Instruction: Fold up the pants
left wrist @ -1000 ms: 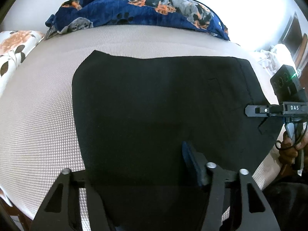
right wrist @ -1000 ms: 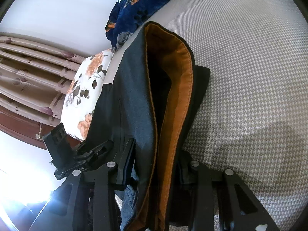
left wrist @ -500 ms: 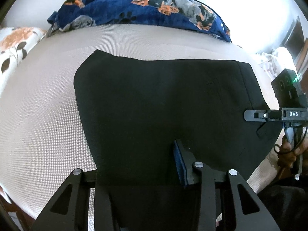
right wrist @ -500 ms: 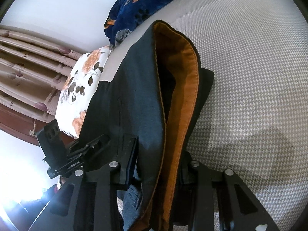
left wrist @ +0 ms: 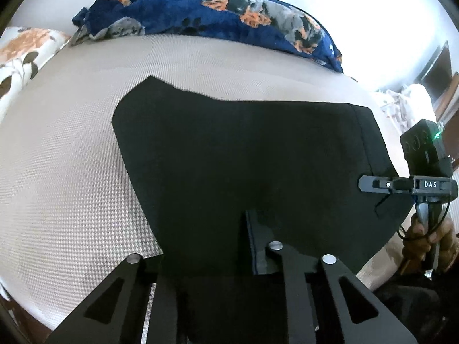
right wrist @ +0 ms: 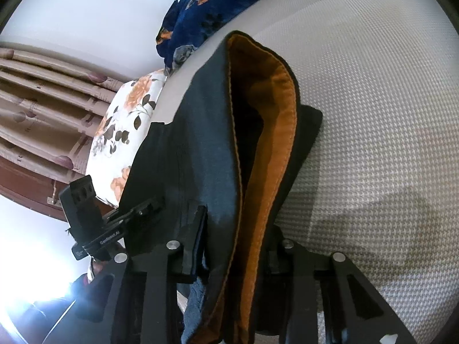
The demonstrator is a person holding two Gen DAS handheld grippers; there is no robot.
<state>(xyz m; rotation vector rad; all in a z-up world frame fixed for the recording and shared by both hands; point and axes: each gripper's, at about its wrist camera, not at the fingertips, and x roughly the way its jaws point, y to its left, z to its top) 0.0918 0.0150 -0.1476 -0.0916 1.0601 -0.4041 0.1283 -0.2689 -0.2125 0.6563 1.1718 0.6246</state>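
Observation:
The black pants (left wrist: 243, 154) lie spread on the beige bed, their near edge lifted. My left gripper (left wrist: 206, 261) is shut on that near edge; the cloth fills the gap between its fingers. My right gripper (right wrist: 232, 255) is shut on the waistband end of the pants (right wrist: 206, 149), where the orange lining (right wrist: 269, 132) shows and the cloth stands up in a fold. The right gripper also shows in the left wrist view (left wrist: 373, 185) at the pants' right edge. The left gripper shows in the right wrist view (right wrist: 155, 203).
The beige woven bed cover (left wrist: 66, 172) surrounds the pants. A blue dog-print blanket (left wrist: 218, 8) lies along the far edge. A floral pillow (right wrist: 126, 123) sits at the left, with curtains (right wrist: 37, 91) behind it.
Both grippers have moved slightly forward over the bed with the pants edge held. The lifted waistband fold has shifted a little away from me.

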